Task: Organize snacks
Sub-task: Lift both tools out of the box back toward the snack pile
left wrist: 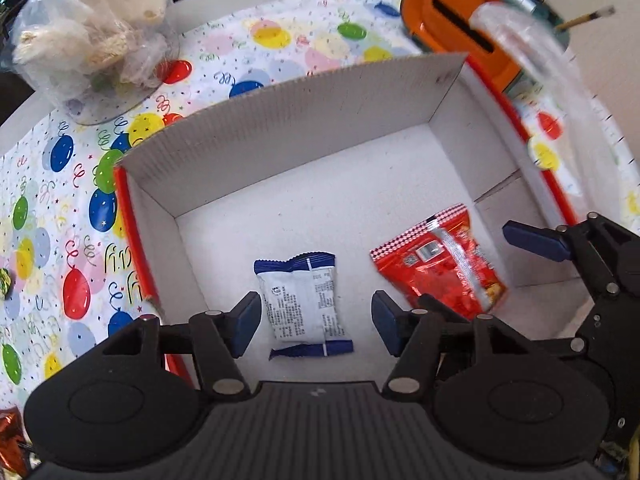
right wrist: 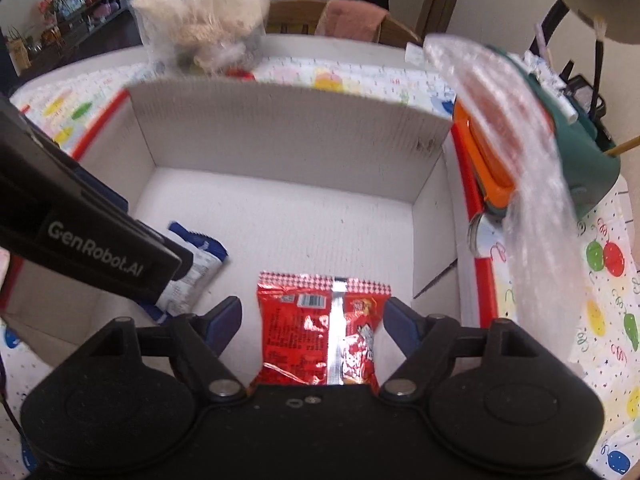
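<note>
A white cardboard box [left wrist: 280, 128] with red outer sides stands on the balloon-print tablecloth. On its floor lie a white and blue snack packet [left wrist: 304, 304] and a red snack packet [left wrist: 440, 268]. My left gripper [left wrist: 316, 326] is open, its blue pads either side of the white and blue packet, above it. My right gripper [right wrist: 314, 326] is open over the red packet [right wrist: 324, 336], pads on both sides of it, not closed on it. The white and blue packet [right wrist: 192, 268] shows partly behind the left gripper body in the right wrist view. The box [right wrist: 288, 136] fills that view.
A clear plastic bag of pale snacks [left wrist: 88, 32] sits on the cloth beyond the box's left corner. An orange and green container [left wrist: 452, 20] stands at the far right. A blurred clear plastic sheet [right wrist: 520, 152] hangs over the box's right side. The tablecloth [left wrist: 48, 208] spreads left.
</note>
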